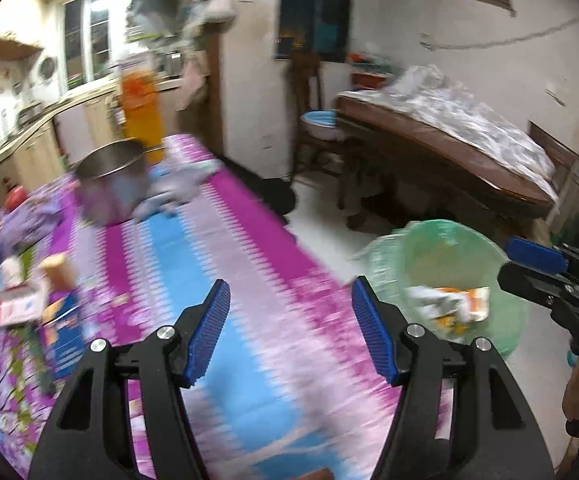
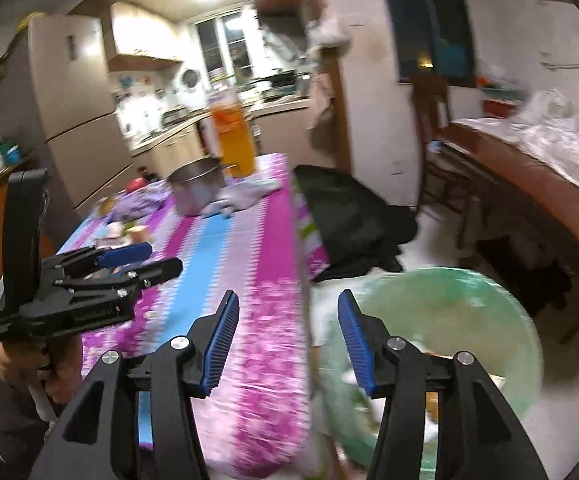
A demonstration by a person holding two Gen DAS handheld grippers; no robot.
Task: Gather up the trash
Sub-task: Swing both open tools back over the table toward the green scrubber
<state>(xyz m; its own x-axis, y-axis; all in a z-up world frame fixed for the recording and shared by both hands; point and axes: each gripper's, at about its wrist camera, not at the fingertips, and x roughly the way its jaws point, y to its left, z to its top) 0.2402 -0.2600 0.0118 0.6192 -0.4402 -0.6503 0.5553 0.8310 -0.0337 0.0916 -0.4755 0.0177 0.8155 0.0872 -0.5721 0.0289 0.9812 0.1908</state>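
Note:
A bin lined with a green bag (image 1: 449,264) stands on the floor by the table's right edge; a white and orange wrapper (image 1: 453,304) lies inside. It also shows in the right wrist view (image 2: 445,320). My left gripper (image 1: 289,332) is open and empty above the pink and blue tablecloth (image 1: 225,280). My right gripper (image 2: 285,344) is open and empty over the table edge, beside the bin. Boxes and wrappers (image 1: 21,304) lie at the table's left side. Both views are blurred.
A steel pot (image 1: 113,184), an orange bottle (image 1: 141,116) and a crumpled cloth (image 1: 185,188) stand at the table's far end. A black bag (image 2: 349,220) lies on the floor beyond the table. A bed (image 1: 449,148) is at the right.

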